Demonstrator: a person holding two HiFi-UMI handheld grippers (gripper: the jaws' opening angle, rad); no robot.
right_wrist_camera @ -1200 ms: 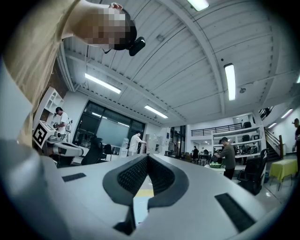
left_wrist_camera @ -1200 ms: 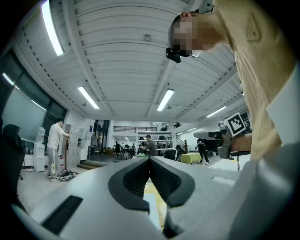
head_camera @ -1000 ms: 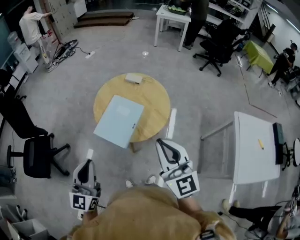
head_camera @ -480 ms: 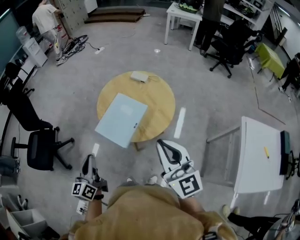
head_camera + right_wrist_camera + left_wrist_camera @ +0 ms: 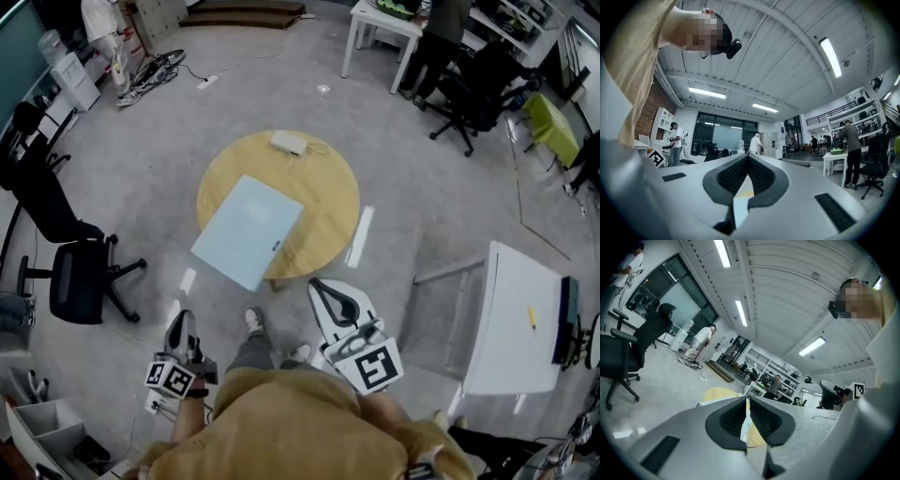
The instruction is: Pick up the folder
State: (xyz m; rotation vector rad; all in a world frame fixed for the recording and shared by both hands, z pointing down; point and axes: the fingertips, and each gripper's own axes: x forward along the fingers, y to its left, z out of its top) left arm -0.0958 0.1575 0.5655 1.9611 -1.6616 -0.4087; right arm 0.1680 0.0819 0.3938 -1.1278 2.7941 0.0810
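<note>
The light blue folder [image 5: 247, 232] lies flat on the round wooden table [image 5: 323, 202], its near corner hanging over the table's near-left edge. Both grippers are held short of the table, over the floor. My left gripper [image 5: 180, 322] is low at the left, shut and empty, its marker cube turned toward me. My right gripper [image 5: 317, 284] is nearer the table's front edge, jaws together with nothing held. In the left gripper view the jaw tips [image 5: 746, 399] meet, with the yellow tabletop [image 5: 717, 393] beyond. In the right gripper view the tips [image 5: 748, 156] also meet.
A small white box [image 5: 289, 142] sits at the table's far side. A black office chair [image 5: 75, 281] stands left, a white desk [image 5: 511, 319] right, another white table [image 5: 384, 23] and chairs [image 5: 478, 89] behind. My shoe [image 5: 253, 321] is near the table's base.
The left gripper has dropped lower and rolled, its marker cube now tilted. I have stepped toward the table; a foot shows in front. The right gripper shifted slightly forward.
</note>
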